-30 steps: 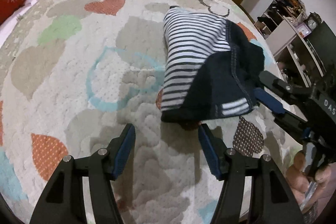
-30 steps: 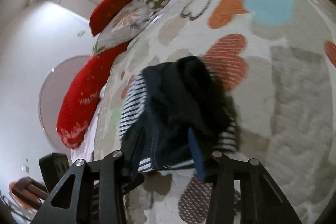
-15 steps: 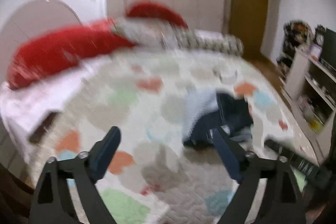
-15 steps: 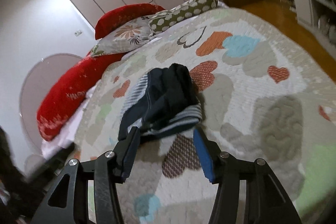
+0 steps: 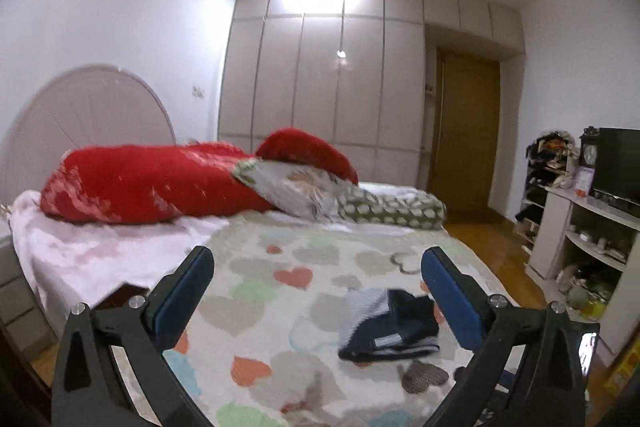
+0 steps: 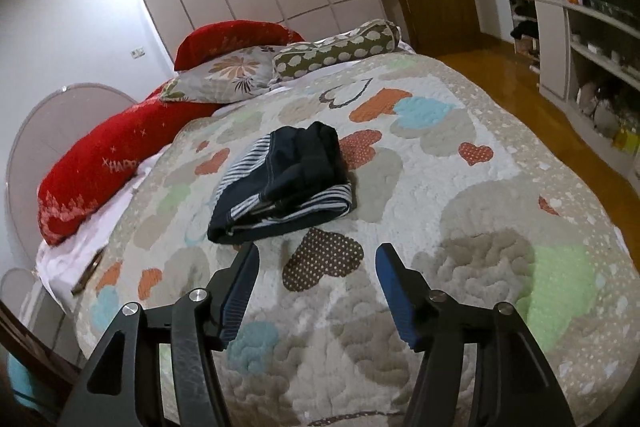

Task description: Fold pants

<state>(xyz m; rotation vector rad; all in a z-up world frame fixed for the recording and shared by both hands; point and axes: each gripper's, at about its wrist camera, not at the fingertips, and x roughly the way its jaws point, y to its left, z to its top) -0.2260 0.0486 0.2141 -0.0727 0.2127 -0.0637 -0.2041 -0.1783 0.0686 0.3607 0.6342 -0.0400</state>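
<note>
The pants (image 6: 282, 183), dark navy with white-striped parts, lie folded in a compact bundle on the heart-patterned quilt (image 6: 460, 187). They also show in the left wrist view (image 5: 388, 327), low and right of centre. My left gripper (image 5: 316, 291) is open and empty, raised well back from the bed. My right gripper (image 6: 316, 283) is open and empty, just short of the bundle's near edge, above the quilt.
Red pillows (image 5: 152, 183), a floral pillow (image 6: 228, 71) and a spotted bolster (image 6: 340, 47) lie at the head of the bed. A white shelf unit (image 6: 592, 39) with clutter stands at the right, beyond a strip of wooden floor (image 6: 520, 83).
Both grippers have pulled back and up from the pants. The right gripper, which was at the bundle's edge, is now clear of it. The bundle stays folded on the quilt.
</note>
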